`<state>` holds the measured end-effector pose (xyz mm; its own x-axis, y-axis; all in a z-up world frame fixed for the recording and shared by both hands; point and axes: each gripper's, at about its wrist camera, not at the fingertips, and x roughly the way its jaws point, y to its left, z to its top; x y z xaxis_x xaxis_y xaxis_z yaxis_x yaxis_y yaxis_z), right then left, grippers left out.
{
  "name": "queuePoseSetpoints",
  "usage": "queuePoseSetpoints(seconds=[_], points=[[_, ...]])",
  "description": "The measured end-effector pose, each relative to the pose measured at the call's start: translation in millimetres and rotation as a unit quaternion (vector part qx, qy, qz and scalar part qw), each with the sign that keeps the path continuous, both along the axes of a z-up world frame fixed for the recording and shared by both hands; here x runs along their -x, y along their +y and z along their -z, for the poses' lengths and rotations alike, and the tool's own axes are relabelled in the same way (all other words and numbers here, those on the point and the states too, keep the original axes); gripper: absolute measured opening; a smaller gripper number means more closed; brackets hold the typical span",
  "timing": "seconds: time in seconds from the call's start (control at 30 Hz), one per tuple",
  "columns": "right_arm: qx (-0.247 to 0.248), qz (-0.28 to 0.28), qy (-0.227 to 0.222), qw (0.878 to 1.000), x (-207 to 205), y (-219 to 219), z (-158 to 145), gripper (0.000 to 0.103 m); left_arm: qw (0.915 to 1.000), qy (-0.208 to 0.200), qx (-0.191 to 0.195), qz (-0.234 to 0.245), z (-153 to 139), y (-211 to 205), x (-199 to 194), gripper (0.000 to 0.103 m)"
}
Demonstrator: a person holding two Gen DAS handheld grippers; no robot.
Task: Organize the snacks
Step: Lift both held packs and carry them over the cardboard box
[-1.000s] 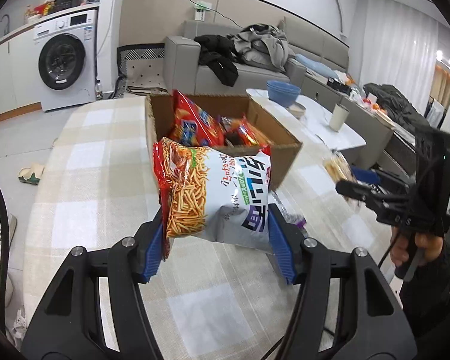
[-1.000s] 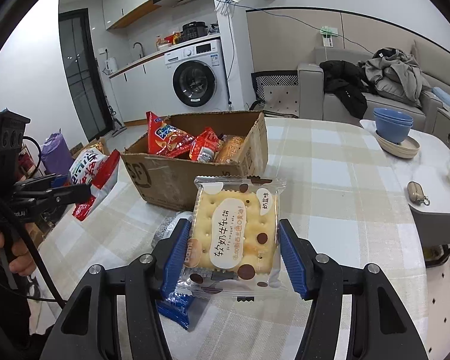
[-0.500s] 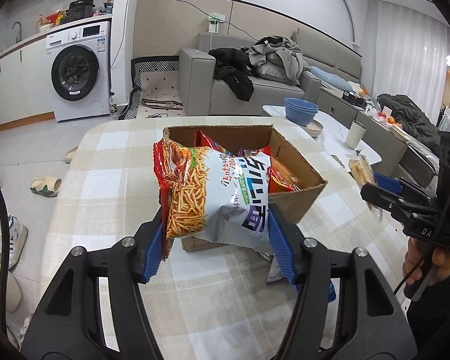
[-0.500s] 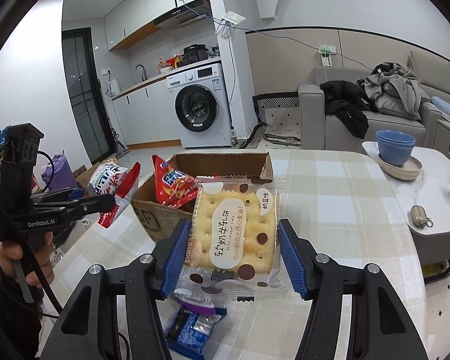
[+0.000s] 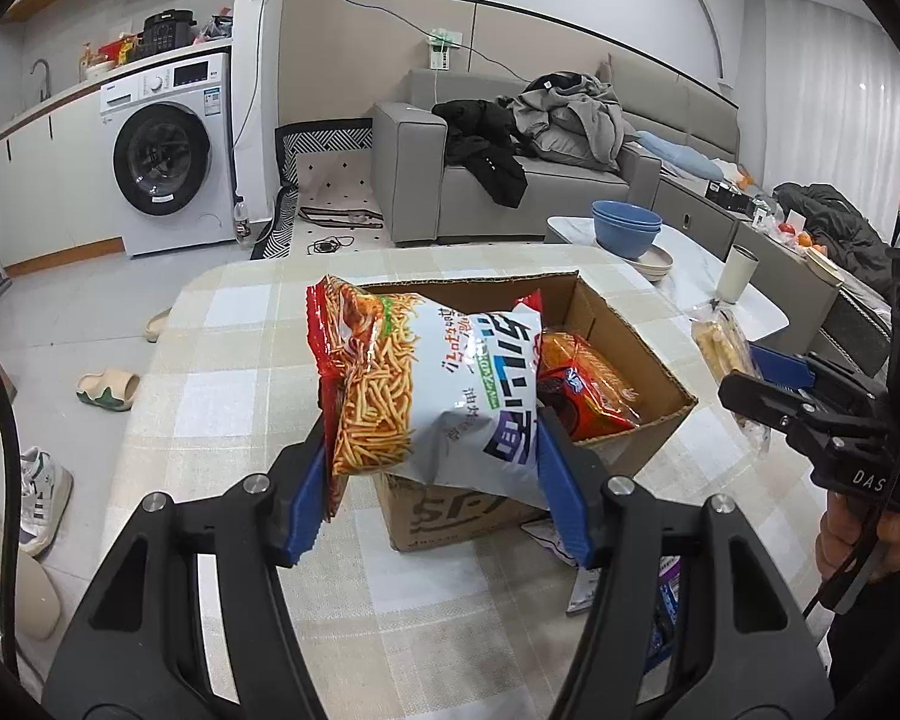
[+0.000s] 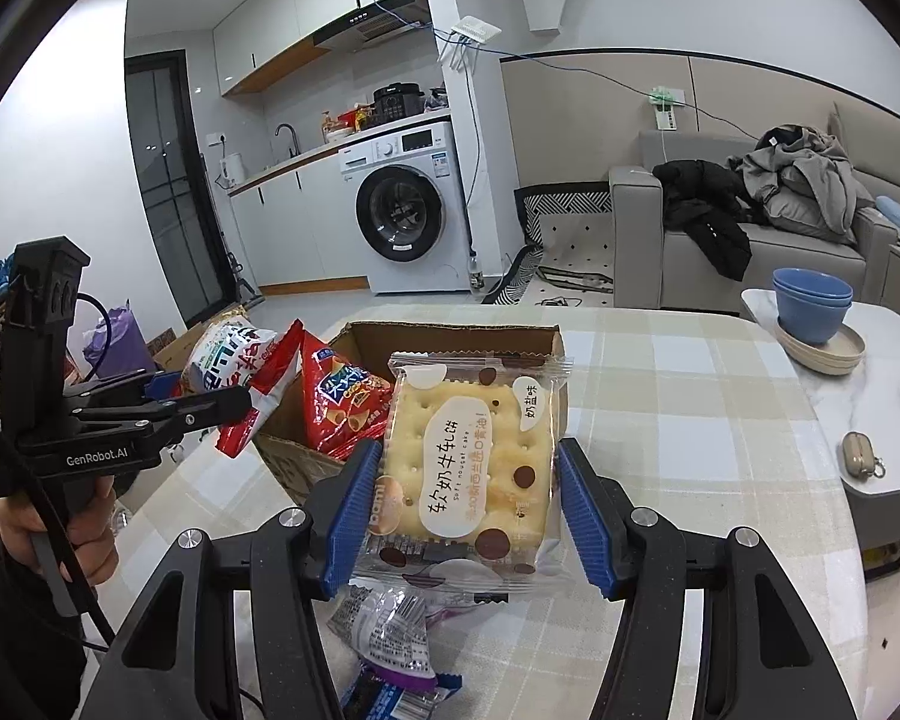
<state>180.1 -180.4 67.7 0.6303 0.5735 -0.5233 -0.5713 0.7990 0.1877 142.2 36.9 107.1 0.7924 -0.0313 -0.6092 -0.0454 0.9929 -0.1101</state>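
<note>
- Two grippers are each holding one snack above a table covered in a beige checked cloth [image 5: 228, 360].
- The left gripper [image 5: 435, 480] has its blue pads clamped on the lower sides of a noodle-snack bag [image 5: 432, 384] (white and red, printed with fried strips); the bag stands roughly upright, over the near left corner of the cardboard box [image 5: 624, 330].
- The right gripper [image 6: 468, 510] has its jaws clamped on the two side edges of a clear cracker packet [image 6: 468, 456], held flat-on to the right wrist camera and just this side of the box [image 6: 450, 336].
- The box stands open on the table and already holds several red and orange snack bags [image 5: 582, 384]; a red chip bag [image 6: 336, 402] leans upright at its left end in the right wrist view.
- A few loose wrappers [image 6: 390, 630] lie on the cloth near the box, below the cracker packet.
- Stacked blue bowls [image 6: 810, 306] sit on a white side table to the far right.
</note>
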Motion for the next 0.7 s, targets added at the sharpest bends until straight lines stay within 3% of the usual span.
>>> queuePoseSetpoints(seconds=[0.7], points=[[0.018,-0.016,0.019,1.0,-36,33,10,0.06,0.9997,0.008,0.002,0.021,13,-4,-54,0.059]])
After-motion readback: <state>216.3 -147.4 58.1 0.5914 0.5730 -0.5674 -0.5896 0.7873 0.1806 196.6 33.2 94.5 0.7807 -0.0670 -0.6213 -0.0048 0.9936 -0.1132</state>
